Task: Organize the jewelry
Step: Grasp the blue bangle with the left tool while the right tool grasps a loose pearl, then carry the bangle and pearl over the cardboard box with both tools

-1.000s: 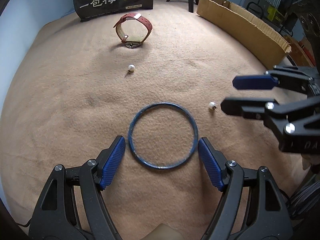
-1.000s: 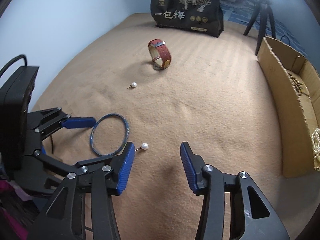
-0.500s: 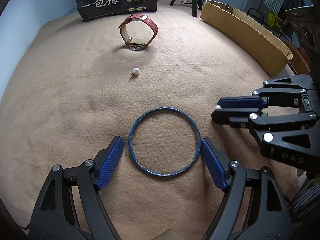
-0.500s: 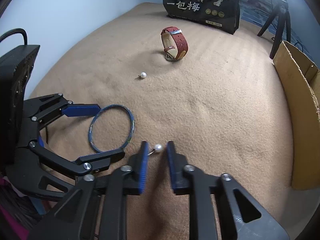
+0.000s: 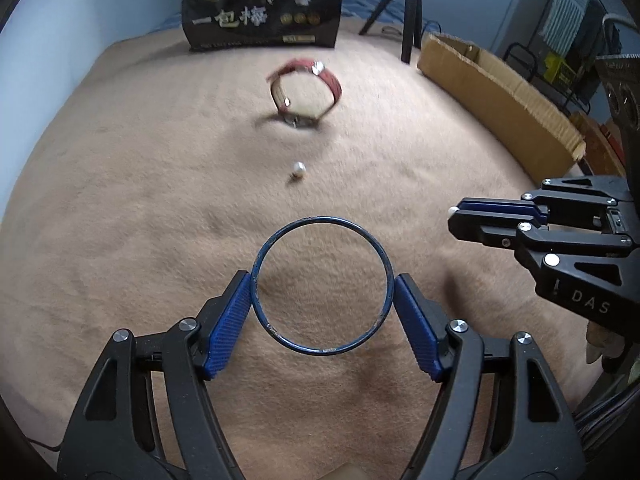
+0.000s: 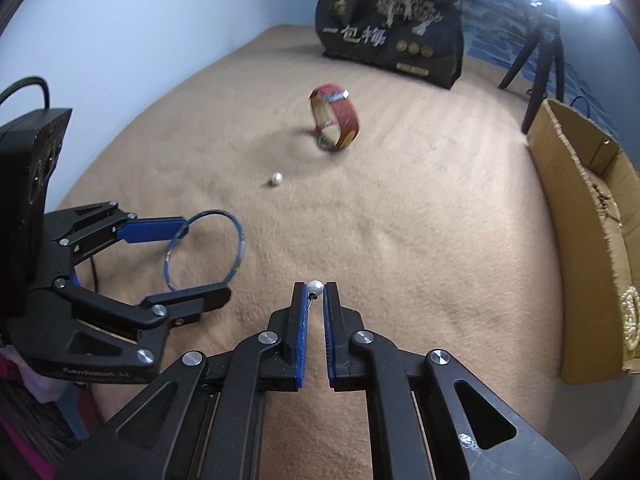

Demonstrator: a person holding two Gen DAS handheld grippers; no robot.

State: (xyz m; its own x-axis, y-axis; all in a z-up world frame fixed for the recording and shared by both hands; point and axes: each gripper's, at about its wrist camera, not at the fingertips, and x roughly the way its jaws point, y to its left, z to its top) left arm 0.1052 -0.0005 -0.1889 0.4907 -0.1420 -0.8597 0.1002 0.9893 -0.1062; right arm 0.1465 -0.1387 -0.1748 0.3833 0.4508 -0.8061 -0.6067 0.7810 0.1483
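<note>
My left gripper (image 5: 322, 292) is shut on a thin blue bangle (image 5: 264, 248), pads touching both sides, lifted off the tan blanket (image 5: 120, 208). The bangle also shows in the right wrist view (image 6: 239, 236), held by the left gripper (image 6: 188, 258). My right gripper (image 6: 315, 289) is shut on a pearl earring (image 6: 315, 287) at its fingertips; in the left wrist view the right gripper (image 5: 454, 216) is at the right with the pearl (image 5: 452, 210) peeking out. A second pearl earring (image 5: 299, 168) (image 6: 276, 178) lies on the blanket. A red watch (image 5: 306, 92) (image 6: 334, 122) stands farther back.
An open cardboard box (image 6: 580, 216) with beads and a pearl strand (image 6: 630, 320) runs along the right; it also shows in the left wrist view (image 5: 500, 100). A black bag with Chinese print (image 5: 264, 4) (image 6: 390, 28) and a tripod (image 5: 408, 12) stand at the back.
My right gripper closed on the near pearl earring and lifted it. My left gripper closed on the blue bangle and raised it off the blanket.
</note>
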